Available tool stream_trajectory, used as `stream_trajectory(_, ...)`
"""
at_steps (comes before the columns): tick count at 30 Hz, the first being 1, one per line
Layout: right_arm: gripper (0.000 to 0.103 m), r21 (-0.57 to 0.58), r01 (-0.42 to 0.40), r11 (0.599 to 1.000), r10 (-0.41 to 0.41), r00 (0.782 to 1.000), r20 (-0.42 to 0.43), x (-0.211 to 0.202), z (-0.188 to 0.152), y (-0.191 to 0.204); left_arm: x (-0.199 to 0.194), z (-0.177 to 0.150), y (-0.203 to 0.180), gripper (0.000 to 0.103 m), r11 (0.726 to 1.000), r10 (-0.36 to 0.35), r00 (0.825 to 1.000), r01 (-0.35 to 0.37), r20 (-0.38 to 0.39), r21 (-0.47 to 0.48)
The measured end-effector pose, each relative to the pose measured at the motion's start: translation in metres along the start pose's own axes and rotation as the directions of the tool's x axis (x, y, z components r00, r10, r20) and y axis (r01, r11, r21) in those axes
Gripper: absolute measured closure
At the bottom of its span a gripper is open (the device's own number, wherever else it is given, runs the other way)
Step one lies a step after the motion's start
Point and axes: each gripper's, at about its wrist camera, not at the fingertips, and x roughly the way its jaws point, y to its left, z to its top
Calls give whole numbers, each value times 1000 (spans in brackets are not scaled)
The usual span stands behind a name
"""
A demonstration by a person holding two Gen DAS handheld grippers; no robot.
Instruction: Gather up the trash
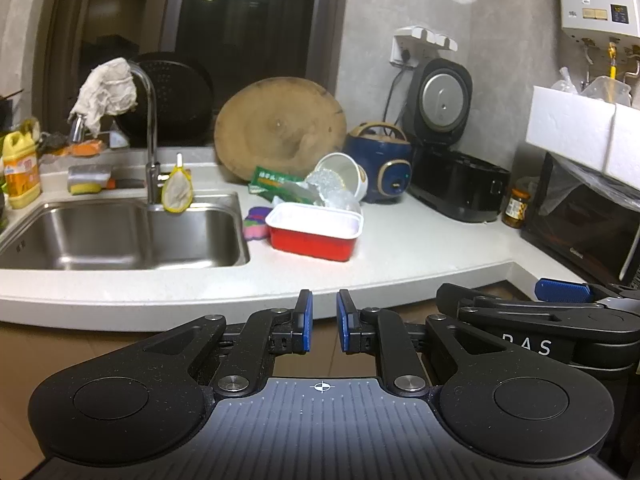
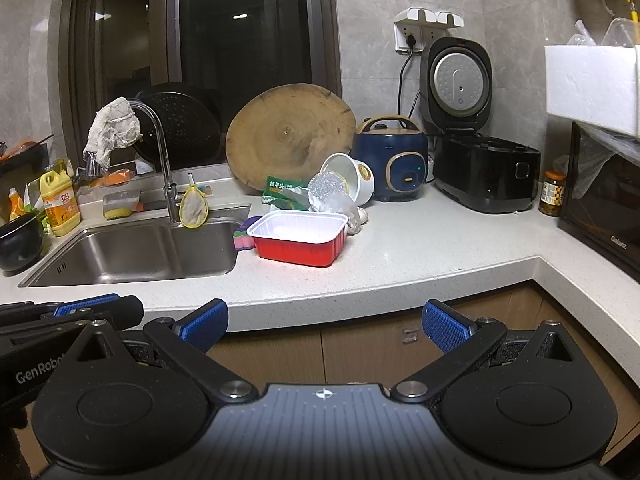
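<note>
Both grippers hang side by side in front of the counter edge, short of the worktop, each tipped a little downward toward the clutter beside the sink (image 1: 120, 236). The left gripper (image 1: 324, 326) has its blue pads drawn close, only a narrow slot between them and nothing in it. The right gripper (image 2: 325, 322) stands with its jaws spread wide and empty, cabinet fronts showing through the gap. Each tool appears at the edge of the other's view, near but apart.

The trash sits in a heap on the white countertop (image 2: 420, 248), just right of the sink. At the front is a red plastic tray (image 2: 298, 240) with a white inside, upright and empty. Behind it lie a green snack wrapper (image 2: 282, 192), a crumpled foil lid (image 2: 328, 188) and a white paper cup (image 2: 354, 178) tipped on its side with its mouth facing the sink. A round wooden cutting board (image 2: 290, 136) leans against the window behind the heap.
</note>
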Motion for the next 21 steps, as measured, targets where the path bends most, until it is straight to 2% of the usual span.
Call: stream_trajectory(21,0,-30,23,999,-24,999,-24,8,3,2,11,6,0,86,1000,-2,1000,1,-22,-19)
